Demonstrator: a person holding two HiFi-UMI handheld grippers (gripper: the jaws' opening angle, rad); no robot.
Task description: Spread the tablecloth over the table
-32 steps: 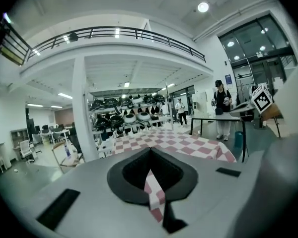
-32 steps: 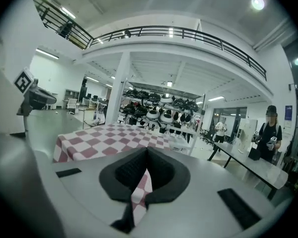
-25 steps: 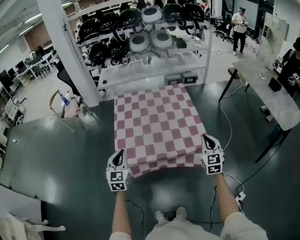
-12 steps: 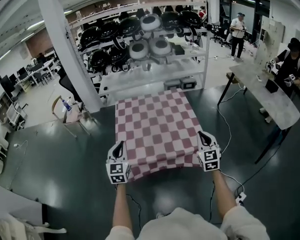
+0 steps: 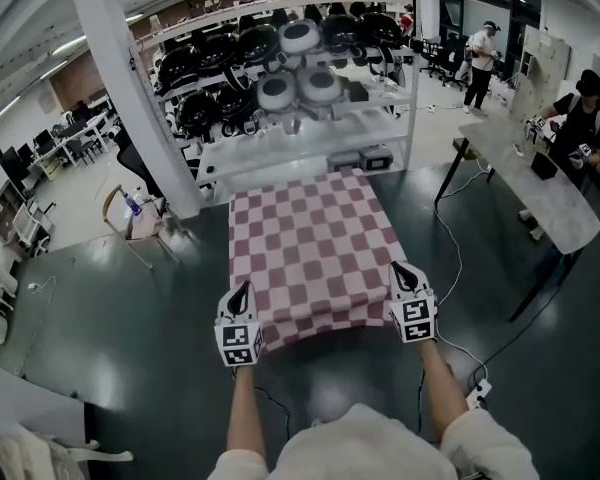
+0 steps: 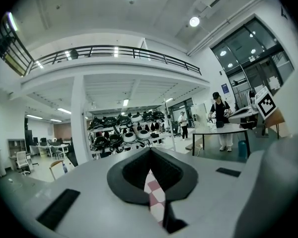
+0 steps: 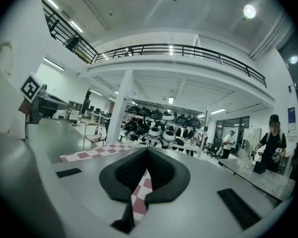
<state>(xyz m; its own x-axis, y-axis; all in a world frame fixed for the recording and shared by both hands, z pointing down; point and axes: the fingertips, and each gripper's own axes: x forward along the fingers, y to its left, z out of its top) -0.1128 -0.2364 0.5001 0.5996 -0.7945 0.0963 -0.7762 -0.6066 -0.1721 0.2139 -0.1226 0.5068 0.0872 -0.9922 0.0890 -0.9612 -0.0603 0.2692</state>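
A red-and-white checked tablecloth (image 5: 315, 243) lies stretched out ahead of me, and it hides whatever is under it. My left gripper (image 5: 242, 291) is shut on its near left corner. My right gripper (image 5: 398, 269) is shut on its near right corner. The near edge hangs between them with a slight sag. In the left gripper view a strip of the checked tablecloth (image 6: 155, 198) is pinched in my left gripper (image 6: 150, 168). In the right gripper view a strip of the tablecloth (image 7: 139, 195) is clamped in my right gripper (image 7: 146, 163), and more of it shows flat at the left.
A white rack (image 5: 310, 128) of black and white round devices stands just past the cloth's far edge. A white pillar (image 5: 130, 98) rises at the left, with a chair (image 5: 130, 218) by it. A long table (image 5: 540, 183) with people stands at the right. Cables (image 5: 458, 268) cross the dark floor.
Both grippers have risen a little and moved away from me with the cloth's near corners. The near edge has lifted and sags less.
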